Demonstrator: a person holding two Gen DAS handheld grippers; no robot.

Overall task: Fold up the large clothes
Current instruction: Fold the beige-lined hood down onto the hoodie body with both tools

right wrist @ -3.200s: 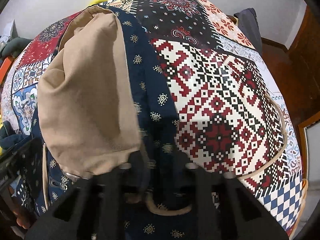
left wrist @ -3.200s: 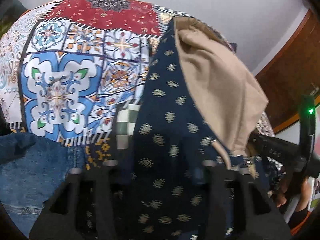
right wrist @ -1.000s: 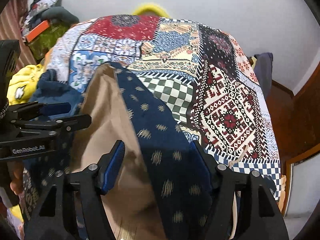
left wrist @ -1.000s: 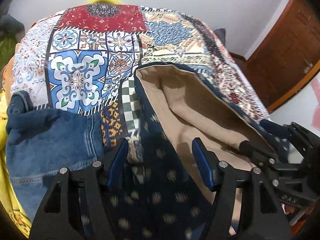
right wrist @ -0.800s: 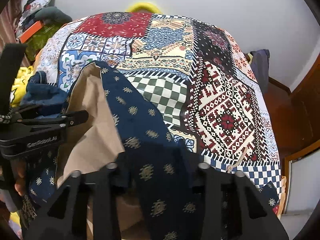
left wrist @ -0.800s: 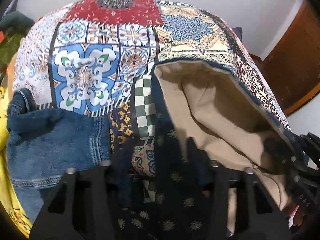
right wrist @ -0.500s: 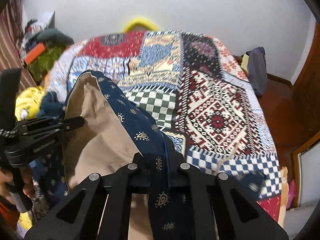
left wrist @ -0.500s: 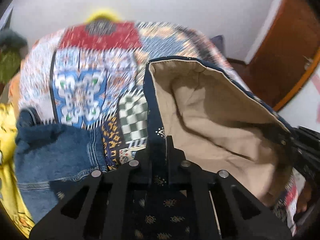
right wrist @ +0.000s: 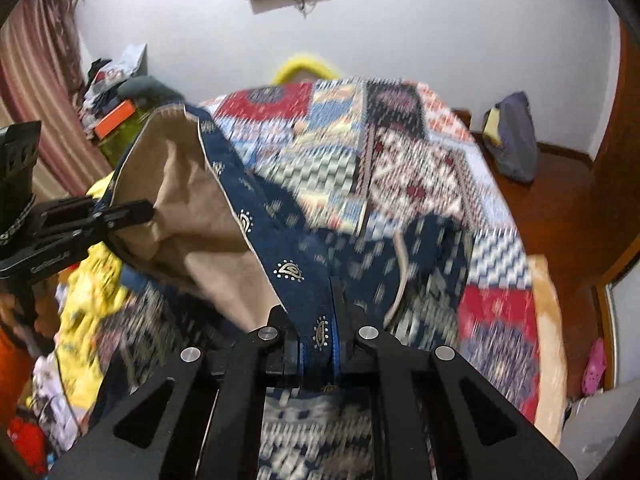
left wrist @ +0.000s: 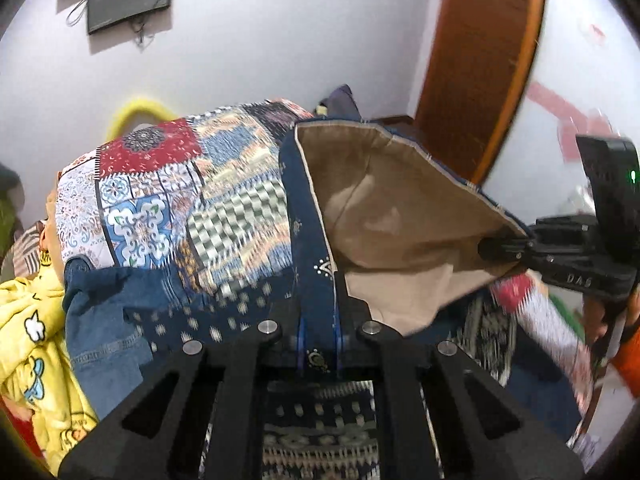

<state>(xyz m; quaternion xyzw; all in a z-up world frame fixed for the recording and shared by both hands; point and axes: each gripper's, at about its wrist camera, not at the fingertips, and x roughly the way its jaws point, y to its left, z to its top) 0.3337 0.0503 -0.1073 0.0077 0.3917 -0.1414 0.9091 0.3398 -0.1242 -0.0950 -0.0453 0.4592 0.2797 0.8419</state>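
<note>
A navy printed garment (left wrist: 308, 216) with a beige lining (left wrist: 384, 208) is held up off the patchwork bed cover (left wrist: 152, 184). My left gripper (left wrist: 318, 344) is shut on its navy hem. My right gripper (right wrist: 318, 340) is shut on another part of the same hem, the navy garment (right wrist: 256, 208) stretching up and left with the beige lining (right wrist: 180, 188) facing me. Each gripper shows in the other's view: the right gripper (left wrist: 508, 248) at the right edge, the left gripper (right wrist: 132, 212) at the left, each pinching the cloth. The lower garment hangs blurred below.
Blue jeans (left wrist: 104, 312) and a yellow printed garment (left wrist: 32, 344) lie at the bed's left side. A wooden door (left wrist: 480, 52) stands on the right. A dark bag (right wrist: 512, 136) sits on the floor by the wall, and a cluttered shelf (right wrist: 116, 92) by the curtain.
Both grippers went from open around the hem to shut on it. Both then rose and pulled back, lifting the garment off the bed so the lining hangs open.
</note>
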